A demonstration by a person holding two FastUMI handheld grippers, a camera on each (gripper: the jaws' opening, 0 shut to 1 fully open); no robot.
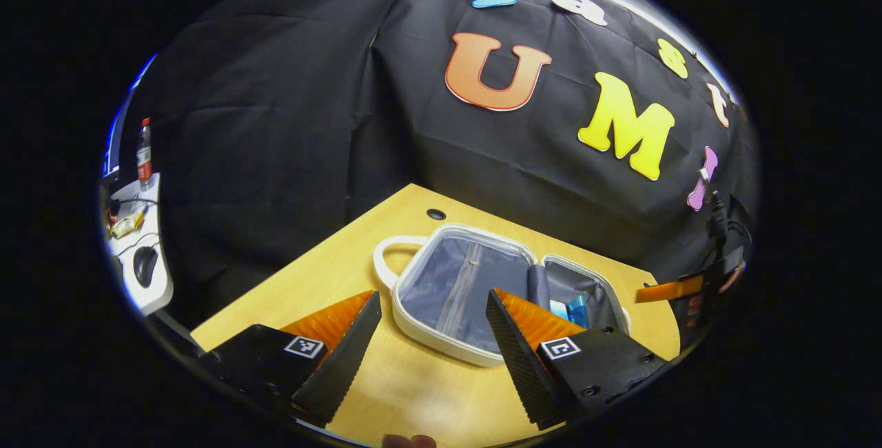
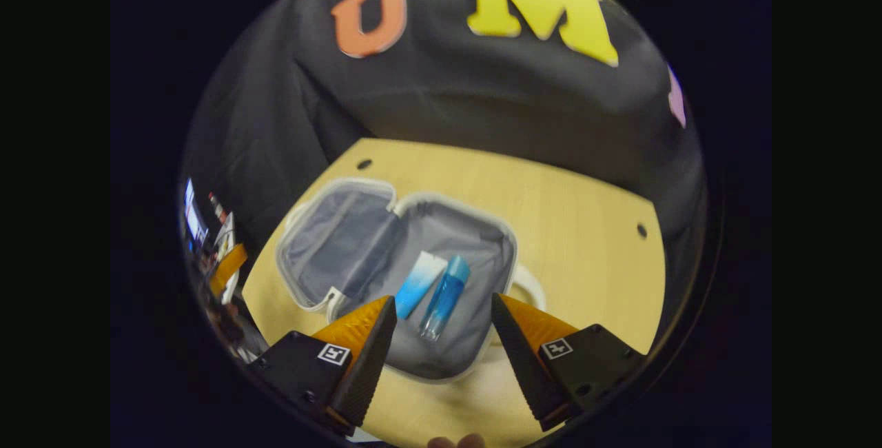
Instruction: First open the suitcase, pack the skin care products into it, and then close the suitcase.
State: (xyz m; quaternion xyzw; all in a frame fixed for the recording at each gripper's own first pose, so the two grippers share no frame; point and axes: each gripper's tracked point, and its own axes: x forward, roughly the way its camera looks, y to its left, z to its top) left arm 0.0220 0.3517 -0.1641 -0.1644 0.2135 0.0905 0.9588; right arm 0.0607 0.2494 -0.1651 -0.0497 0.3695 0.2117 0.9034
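Observation:
A small grey case with a white rim [image 2: 475, 372] lies spread open on the wooden table [image 2: 579, 214]. In its right half rest a white-and-blue tube [image 2: 420, 284] and a blue bottle [image 2: 446, 296], side by side. My right gripper [image 2: 441, 324] hovers open just above that half, nothing between its fingers. In the left gripper view the same open case [image 1: 448, 344] lies ahead, its lid half nearest, the blue products [image 1: 572, 310] peeking out of the far half. My left gripper [image 1: 434, 324] is open over the lid's near edge. The other gripper's orange finger [image 1: 668, 289] shows at right.
A white side desk [image 1: 155, 296] at far left carries a mouse [image 1: 145, 265], cables and a bottle [image 1: 144, 155]. The table has round cable holes [image 1: 435, 214] near its back edge. Bare wood extends right of the case [image 2: 592, 262].

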